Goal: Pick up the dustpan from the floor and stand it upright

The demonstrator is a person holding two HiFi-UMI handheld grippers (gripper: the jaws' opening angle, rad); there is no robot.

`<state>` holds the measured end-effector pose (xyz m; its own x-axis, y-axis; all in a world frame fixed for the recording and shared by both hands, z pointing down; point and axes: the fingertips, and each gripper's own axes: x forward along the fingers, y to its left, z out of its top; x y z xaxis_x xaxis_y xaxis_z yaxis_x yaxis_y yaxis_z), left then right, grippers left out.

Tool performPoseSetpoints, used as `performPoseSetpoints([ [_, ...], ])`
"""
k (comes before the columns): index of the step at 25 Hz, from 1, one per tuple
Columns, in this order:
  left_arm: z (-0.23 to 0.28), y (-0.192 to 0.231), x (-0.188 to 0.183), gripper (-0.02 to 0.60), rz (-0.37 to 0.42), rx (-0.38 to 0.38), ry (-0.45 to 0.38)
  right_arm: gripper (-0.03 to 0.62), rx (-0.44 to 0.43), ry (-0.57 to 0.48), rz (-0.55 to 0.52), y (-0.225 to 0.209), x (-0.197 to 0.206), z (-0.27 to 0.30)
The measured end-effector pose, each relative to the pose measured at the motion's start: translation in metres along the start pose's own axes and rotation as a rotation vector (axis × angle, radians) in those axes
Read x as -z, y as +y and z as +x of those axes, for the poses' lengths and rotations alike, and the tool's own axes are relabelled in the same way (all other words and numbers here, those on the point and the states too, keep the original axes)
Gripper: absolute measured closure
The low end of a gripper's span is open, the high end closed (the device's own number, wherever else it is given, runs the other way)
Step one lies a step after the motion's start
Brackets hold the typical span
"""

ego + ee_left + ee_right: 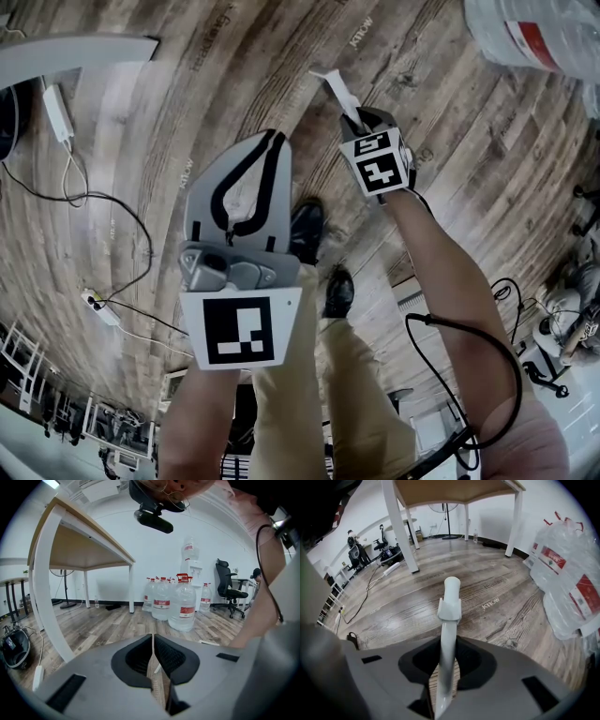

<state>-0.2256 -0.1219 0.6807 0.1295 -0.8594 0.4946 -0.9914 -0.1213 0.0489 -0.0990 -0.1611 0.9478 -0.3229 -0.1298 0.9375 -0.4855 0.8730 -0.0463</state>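
The right gripper (361,120) grips a pale dustpan handle (337,92) above wooden floor (450,150). The left gripper (270,141) hangs nearer, jaws together.

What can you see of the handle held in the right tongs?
The handle is a slim, pale grey-white bar, plastic by its look, with a clip-like collar below its rounded tip. The right tongs are shut on it, and it juts out past them above the wood floor. The pan end isn't in view.

The head view looks steeply down on the left gripper (270,148) and right gripper (359,120); both gripper views skim the shared floor (234,75) ahead.
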Motion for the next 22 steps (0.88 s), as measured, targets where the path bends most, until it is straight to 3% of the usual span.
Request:
performPoseSetpoints([
  [8,-0.018,-0.010,-0.034,0.565,0.015,0.003,-0.024,0.513,0.017,-0.044,0.025,0.000,-0.011,-0.051],
  [22,-0.073,-0.042,-0.156,0.565,0.048,0.042,-0.076,0.513,0.127,-0.196,0.067,-0.041,-0.063,-0.225],
])
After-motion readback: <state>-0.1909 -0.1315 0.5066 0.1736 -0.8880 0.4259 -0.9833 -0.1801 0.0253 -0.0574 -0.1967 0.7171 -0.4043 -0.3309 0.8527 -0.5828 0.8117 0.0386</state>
